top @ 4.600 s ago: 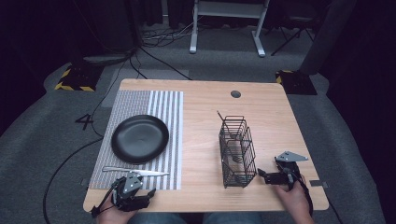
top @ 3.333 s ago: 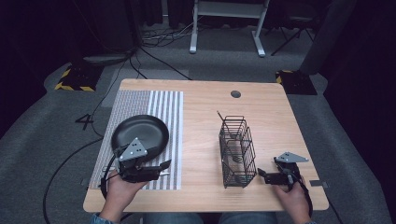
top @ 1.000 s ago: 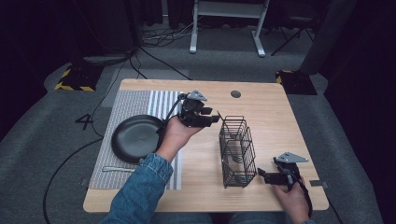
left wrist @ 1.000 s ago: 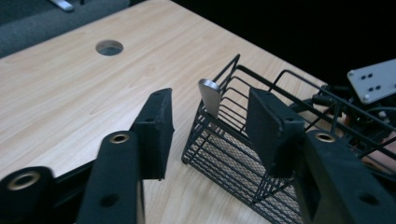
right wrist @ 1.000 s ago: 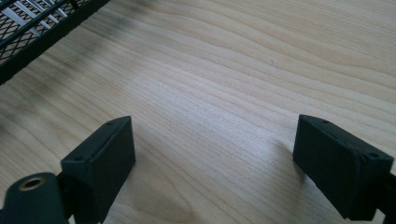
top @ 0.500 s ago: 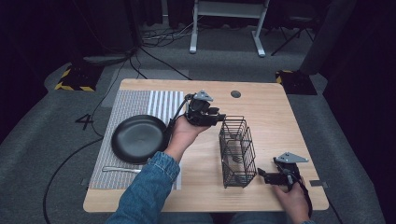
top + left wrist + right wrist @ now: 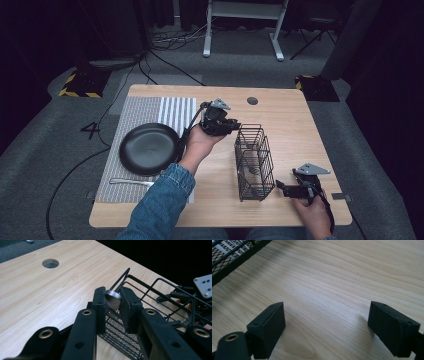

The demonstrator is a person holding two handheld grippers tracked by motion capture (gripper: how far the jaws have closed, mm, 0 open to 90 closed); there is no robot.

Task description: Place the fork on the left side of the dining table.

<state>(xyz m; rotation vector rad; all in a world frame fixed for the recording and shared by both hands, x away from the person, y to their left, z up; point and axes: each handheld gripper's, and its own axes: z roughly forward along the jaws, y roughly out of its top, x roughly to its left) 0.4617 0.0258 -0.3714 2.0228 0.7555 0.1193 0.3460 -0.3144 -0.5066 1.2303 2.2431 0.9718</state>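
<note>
Holding a shiny metal utensil point(image 7: 113, 300) by its handle end, the left gripper point(image 7: 231, 126) hovers right at the far top edge of the black wire basket point(image 7: 255, 167). Its jaws have just been closing, and now both pads pinch the silver piece between them. I cannot tell if it is a spoon or a fork. The right gripper point(image 7: 281, 187) rests on the wooden table point(image 7: 300, 130) just beside the basket's near end, with its jaws spread wide and nothing between them. A black plate point(image 7: 149, 148) sits on a striped mat point(image 7: 150, 107), well apart from the basket. Another silver utensil point(image 7: 131, 181) lies on the mat, near the plate.
</note>
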